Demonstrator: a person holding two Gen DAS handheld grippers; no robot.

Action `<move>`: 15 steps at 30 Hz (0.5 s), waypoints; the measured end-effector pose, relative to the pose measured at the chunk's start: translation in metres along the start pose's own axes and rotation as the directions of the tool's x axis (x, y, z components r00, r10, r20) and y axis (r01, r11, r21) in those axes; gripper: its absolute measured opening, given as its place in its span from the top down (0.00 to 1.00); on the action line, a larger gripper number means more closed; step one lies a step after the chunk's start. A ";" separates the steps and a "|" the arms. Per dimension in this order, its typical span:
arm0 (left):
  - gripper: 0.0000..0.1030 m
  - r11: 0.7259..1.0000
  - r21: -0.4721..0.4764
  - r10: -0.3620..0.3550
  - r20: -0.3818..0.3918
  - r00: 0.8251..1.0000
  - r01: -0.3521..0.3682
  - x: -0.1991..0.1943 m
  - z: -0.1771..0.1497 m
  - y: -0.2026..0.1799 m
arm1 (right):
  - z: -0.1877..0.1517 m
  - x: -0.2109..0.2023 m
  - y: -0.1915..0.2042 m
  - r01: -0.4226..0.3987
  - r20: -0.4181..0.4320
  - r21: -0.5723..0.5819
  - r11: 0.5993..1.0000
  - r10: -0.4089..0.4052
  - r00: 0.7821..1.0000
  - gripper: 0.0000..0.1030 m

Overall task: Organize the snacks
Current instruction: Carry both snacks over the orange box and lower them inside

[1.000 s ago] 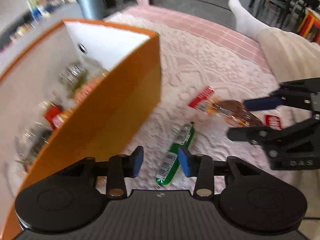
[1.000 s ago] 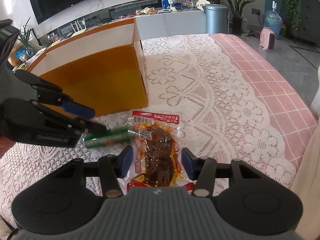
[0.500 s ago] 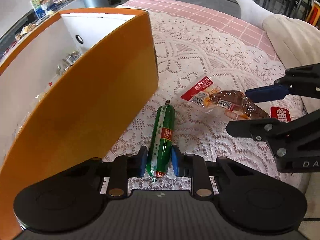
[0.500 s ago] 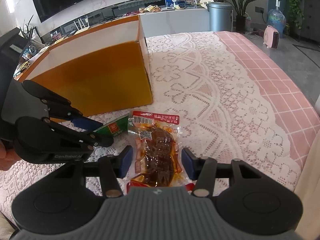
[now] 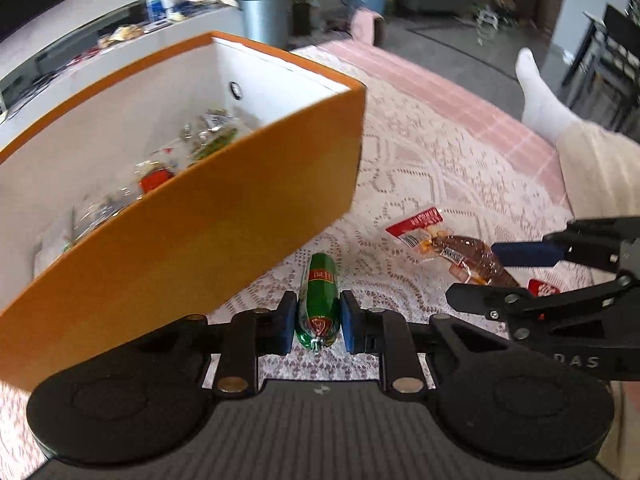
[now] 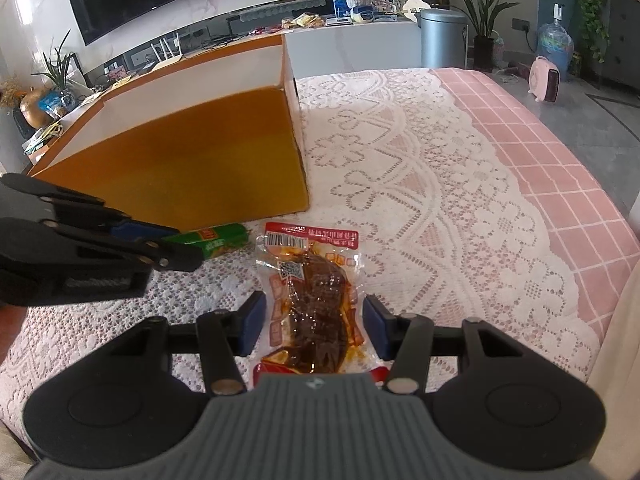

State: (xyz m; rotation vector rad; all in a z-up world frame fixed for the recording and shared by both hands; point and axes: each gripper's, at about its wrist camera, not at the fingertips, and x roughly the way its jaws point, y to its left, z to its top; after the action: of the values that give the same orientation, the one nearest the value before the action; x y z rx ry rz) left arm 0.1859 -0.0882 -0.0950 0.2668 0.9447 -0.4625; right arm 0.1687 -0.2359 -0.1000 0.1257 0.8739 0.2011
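left gripper [image 5: 318,326]: fingers clamped on green sausage stick [image 5: 318,304], lower centre of frame, beside orange box [image 5: 208,240] | right gripper [image 6: 313,326]: fingers wide, either side of red-topped braised-meat packet [image 6: 314,300] lying on lace cloth [image 6: 420,184]

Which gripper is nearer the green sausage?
Left. The left gripper has its fingers shut on the green sausage. The right gripper is open beside it, straddling the meat packet.
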 end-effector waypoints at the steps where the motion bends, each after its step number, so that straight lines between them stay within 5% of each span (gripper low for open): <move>1: 0.76 1.000 -0.013 0.005 0.009 1.000 -0.005 -0.004 -0.002 0.001 | -0.001 0.000 0.001 0.001 0.002 -0.004 1.000 -0.001 1.000 0.50; 15: 0.76 0.969 -0.244 0.057 0.067 0.996 -0.039 -0.056 -0.031 0.021 | -0.009 -0.023 0.014 -0.005 0.071 -0.046 0.999 0.008 0.997 0.50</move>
State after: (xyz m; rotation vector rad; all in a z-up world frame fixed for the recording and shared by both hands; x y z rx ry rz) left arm 0.1465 -0.0421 -0.0654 0.0503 0.9110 -0.3065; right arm 0.1458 -0.2270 -0.0862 0.0929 0.7977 0.2213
